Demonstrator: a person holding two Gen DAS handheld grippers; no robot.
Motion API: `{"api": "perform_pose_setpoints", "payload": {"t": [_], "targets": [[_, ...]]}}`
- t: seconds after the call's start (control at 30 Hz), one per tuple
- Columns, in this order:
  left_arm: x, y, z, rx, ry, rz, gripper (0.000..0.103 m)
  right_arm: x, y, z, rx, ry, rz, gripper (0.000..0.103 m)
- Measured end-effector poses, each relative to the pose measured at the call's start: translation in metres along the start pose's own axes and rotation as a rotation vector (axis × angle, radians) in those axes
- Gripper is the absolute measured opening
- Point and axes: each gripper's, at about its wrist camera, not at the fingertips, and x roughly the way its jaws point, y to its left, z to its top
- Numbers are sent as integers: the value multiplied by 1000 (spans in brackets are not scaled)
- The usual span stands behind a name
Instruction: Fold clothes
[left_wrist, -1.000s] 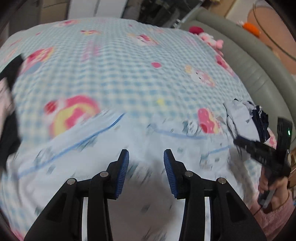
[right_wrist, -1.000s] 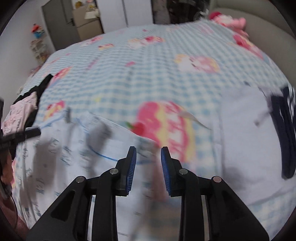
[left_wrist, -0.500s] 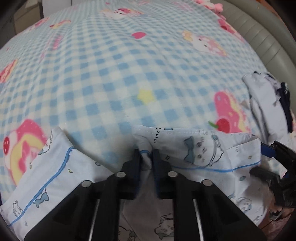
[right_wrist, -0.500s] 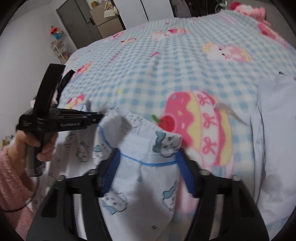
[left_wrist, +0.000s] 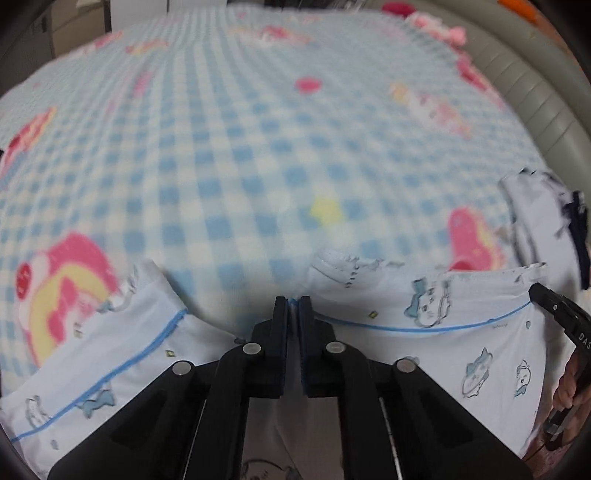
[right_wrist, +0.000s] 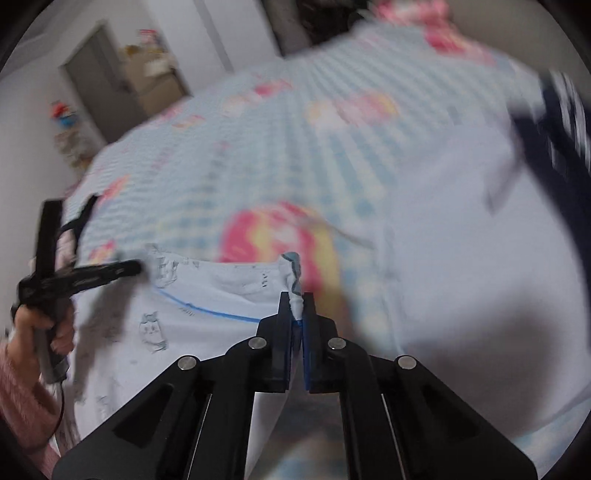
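A pale blue garment (left_wrist: 424, 332) printed with small cartoon animals and edged with a blue line lies at the near side of the checked bedspread (left_wrist: 258, 147). My left gripper (left_wrist: 293, 301) is closing its jaws, and a thin fold of the garment's upper edge is pinched between the pads. In the right wrist view the same garment (right_wrist: 207, 291) spreads to the left. My right gripper (right_wrist: 296, 295) is shut on a bunched corner of it that sticks up above the fingertips. A hand in a pink sleeve holds the left gripper (right_wrist: 136, 267) at the garment's far corner. The right gripper (left_wrist: 535, 290) shows at the left wrist view's right edge.
A plain pale garment (right_wrist: 461, 240) with a dark navy piece (right_wrist: 561, 122) lies to the right on the bed. A grey padded edge (left_wrist: 535, 92) curves round the bed's far right, with a pink plush toy (left_wrist: 439, 26) by it. A grey door (right_wrist: 99, 81) stands beyond the bed.
Both grippers came down onto the garment's top edge and shut on it. The right jaws, wide around a fold half a second ago, now pinch its corner.
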Motion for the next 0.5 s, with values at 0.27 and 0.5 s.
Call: {"api": "perform_pose_setpoints", "payload": {"t": [0.27, 0.5], "targets": [[-7, -3, 8, 19, -21, -87, 49, -6, 12, 3, -60, -18, 18, 61], [-26, -17, 21, 57, -131, -72, 4, -3, 2, 3, -18, -69, 41, 2]]}}
